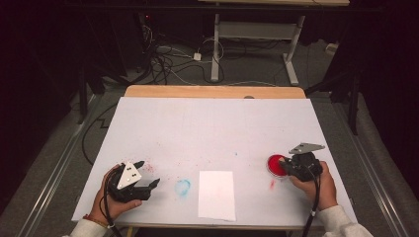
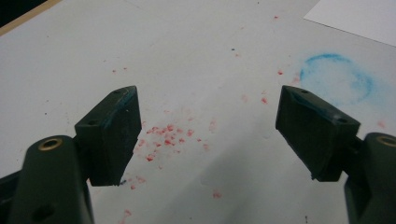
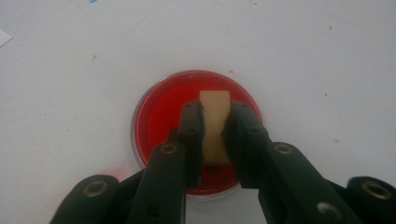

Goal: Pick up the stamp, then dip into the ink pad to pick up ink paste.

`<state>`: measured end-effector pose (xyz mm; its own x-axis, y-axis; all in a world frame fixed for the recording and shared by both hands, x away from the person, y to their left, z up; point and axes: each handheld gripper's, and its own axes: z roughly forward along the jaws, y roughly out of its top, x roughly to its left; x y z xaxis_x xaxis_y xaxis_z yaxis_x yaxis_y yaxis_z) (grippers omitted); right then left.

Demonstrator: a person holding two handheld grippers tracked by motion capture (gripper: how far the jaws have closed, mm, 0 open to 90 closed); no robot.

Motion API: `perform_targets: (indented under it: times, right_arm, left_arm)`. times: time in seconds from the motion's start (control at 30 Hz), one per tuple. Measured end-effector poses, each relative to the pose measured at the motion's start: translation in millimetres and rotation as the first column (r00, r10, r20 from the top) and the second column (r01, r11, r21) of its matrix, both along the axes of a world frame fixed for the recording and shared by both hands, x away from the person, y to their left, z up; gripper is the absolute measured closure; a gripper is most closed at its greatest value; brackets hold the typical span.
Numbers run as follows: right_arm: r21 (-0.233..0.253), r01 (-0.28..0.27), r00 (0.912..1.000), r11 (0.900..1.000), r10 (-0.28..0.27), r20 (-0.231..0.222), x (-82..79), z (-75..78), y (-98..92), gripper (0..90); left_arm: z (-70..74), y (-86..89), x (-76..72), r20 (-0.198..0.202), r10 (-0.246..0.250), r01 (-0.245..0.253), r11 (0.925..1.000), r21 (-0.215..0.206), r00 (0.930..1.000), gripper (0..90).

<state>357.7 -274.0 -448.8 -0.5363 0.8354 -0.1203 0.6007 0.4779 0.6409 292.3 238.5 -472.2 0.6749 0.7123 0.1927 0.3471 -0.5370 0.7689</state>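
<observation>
The right gripper (image 3: 214, 128) is clamping a small tan wooden block (image 3: 215, 122), flat-faced with a squared top edge, its two black jaws pressing in on either side of the block. The block is standing upright in a shallow round dish of red ink (image 3: 159, 112), clear-rimmed and glossy, and its lower end is sitting hidden behind the jaws, so contact with the ink cannot be confirmed. In the high view the same round dish of red ink (image 1: 272, 165) is resting at the right side of the white-covered table (image 1: 212, 128), directly beneath the right gripper (image 1: 288, 166). The left gripper (image 2: 208, 135) is hanging with its jaws spread wide and gripping nothing; its matte black fingers (image 2: 114, 133) are carrying traces of blue along one edge. Beneath it, red specks (image 2: 168, 133) are lying scattered across the smooth white surface, and a faint, powdery blue ring mark (image 2: 336, 79) is showing just beyond the far jaw. In the high view the left gripper (image 1: 144, 174) is sitting at the near left, the blue ring mark (image 1: 182, 187) is lying just beside it, and a plain white rectangular paper sheet (image 1: 216, 195) is lying flat between the two grippers, near the table's front edge
</observation>
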Motion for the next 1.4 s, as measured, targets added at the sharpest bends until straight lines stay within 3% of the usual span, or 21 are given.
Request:
perform_targets:
  times: [0.23,0.9,1.4]
  right_arm:
    - [0.002,0.008,1.0000,1.000,-0.008,-0.005,0.2,-1.7,0.6,76.5]
    - [0.015,0.004,0.9999,1.000,-0.004,-0.010,0.5,-2.7,-1.2,76.5]
    - [0.000,0.000,1.0000,1.000,0.000,0.007,-1.0,-2.6,0.4,76.5]
  left_arm:
    - [0.7,0.1,0.1,0.017,-0.006,0.006,1.0000,0.007,0.9998,21.8]
    - [-0.6,4.6,1.8,0.007,0.001,-0.001,0.9996,-0.027,1.0000,21.8]
    - [-1.0,3.7,0.8,0.002,-0.002,0.002,0.9998,-0.018,1.0000,21.8]
